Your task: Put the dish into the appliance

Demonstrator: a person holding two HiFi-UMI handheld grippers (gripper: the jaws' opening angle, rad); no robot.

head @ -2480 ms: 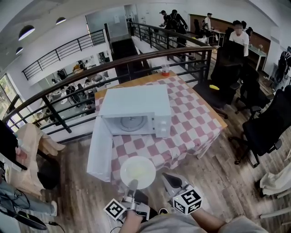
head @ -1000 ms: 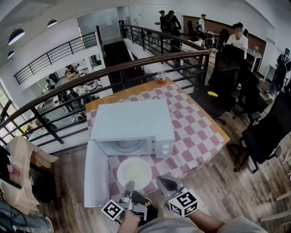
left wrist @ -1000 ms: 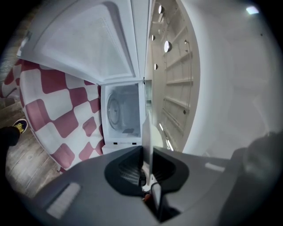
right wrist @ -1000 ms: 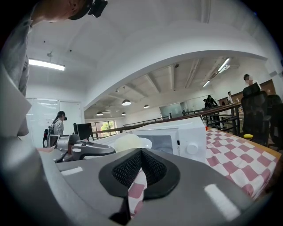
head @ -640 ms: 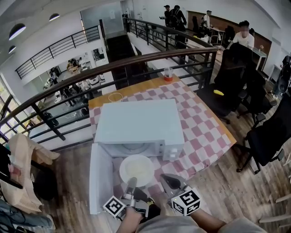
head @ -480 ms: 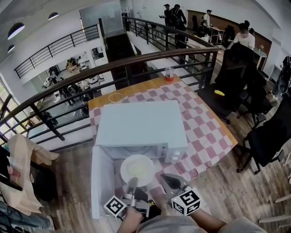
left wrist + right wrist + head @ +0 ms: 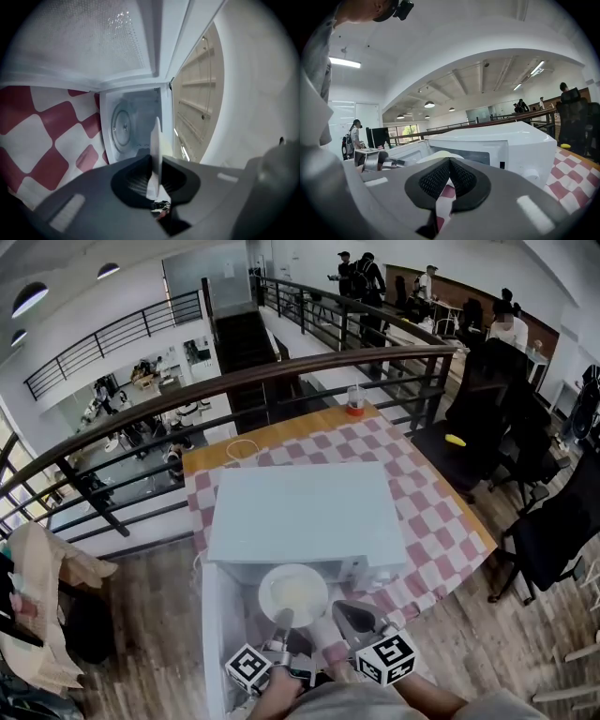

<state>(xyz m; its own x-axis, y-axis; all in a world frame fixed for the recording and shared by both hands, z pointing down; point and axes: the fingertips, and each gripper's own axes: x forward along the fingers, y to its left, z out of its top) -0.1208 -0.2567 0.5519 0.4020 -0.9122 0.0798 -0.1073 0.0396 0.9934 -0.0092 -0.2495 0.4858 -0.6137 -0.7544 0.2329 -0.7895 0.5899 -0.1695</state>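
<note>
Room: open upper gallery with a dark curved railing [image 7: 281, 371] along its edge and a lower level visible beyond it; white ceiling with round lamps.
Floor: wooden planks [image 7: 141, 615] all round the counter.
Counter: set close to the railing and covered with a red-and-white checked cloth [image 7: 441, 521]; bare wood shows along the far edge.
Microwave: white box [image 7: 305, 512] standing on the cloth, taking up most of the near half of the counter, its opening facing the person.
Door: swung fully open [image 7: 217, 643] at the left of the opening, reaching toward the person.
Dish: pale round plate [image 7: 293, 593] held level at the open mouth of the microwave, just beside the door; from above I cannot tell whether its far rim is already inside. The left gripper view shows the glass turntable [image 7: 123, 129] straight ahead of it.
Left gripper: [image 7: 281, 620] jaws clamped on the near rim of the dish, pointing level at the opening.
Right gripper: [image 7: 345, 615] just beside the left one, to the right of the dish and apart from it; jaws together with nothing between them.
Cup: clear, with red contents [image 7: 355, 402], at the far edge of the counter by the railing.
Chairs: black office chairs [image 7: 553, 531] to the right of the counter.
People: several stand or sit far off along the gallery.
</note>
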